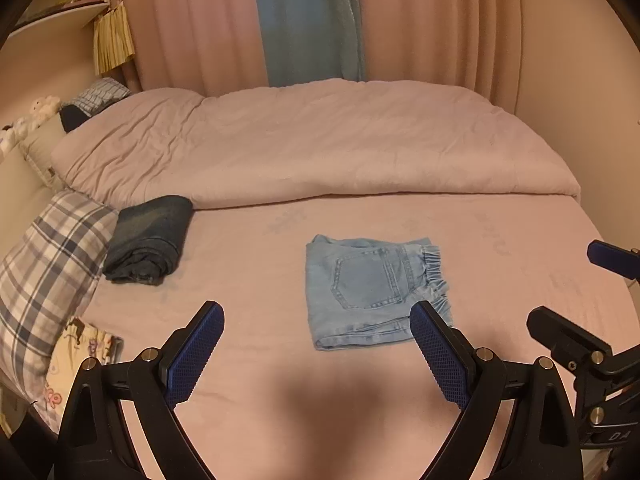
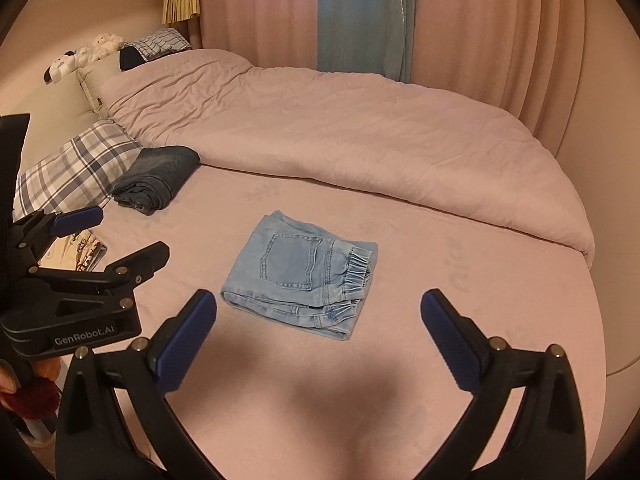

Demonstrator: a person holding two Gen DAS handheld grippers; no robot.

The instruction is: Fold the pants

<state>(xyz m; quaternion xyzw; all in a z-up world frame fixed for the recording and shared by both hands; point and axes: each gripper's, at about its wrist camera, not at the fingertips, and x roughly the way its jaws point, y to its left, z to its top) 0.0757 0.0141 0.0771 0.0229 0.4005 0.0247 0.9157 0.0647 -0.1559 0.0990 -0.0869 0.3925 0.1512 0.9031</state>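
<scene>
Light blue denim pants (image 1: 370,290) lie folded into a small square on the pink bed sheet (image 1: 280,380), back pocket up, elastic waistband to the right. They also show in the right wrist view (image 2: 300,276). My left gripper (image 1: 316,312) is open and empty, held above the sheet just in front of the pants. My right gripper (image 2: 318,304) is open and empty, also just in front of the pants. The left gripper shows at the left of the right wrist view (image 2: 120,236), and the right gripper at the right edge of the left wrist view (image 1: 568,292).
A folded dark denim garment (image 1: 150,240) lies at the left beside a plaid pillow (image 1: 44,276). A pink duvet (image 1: 320,144) covers the far half of the bed. Curtains (image 1: 312,20) hang behind. A printed cloth (image 1: 76,356) lies at the left edge.
</scene>
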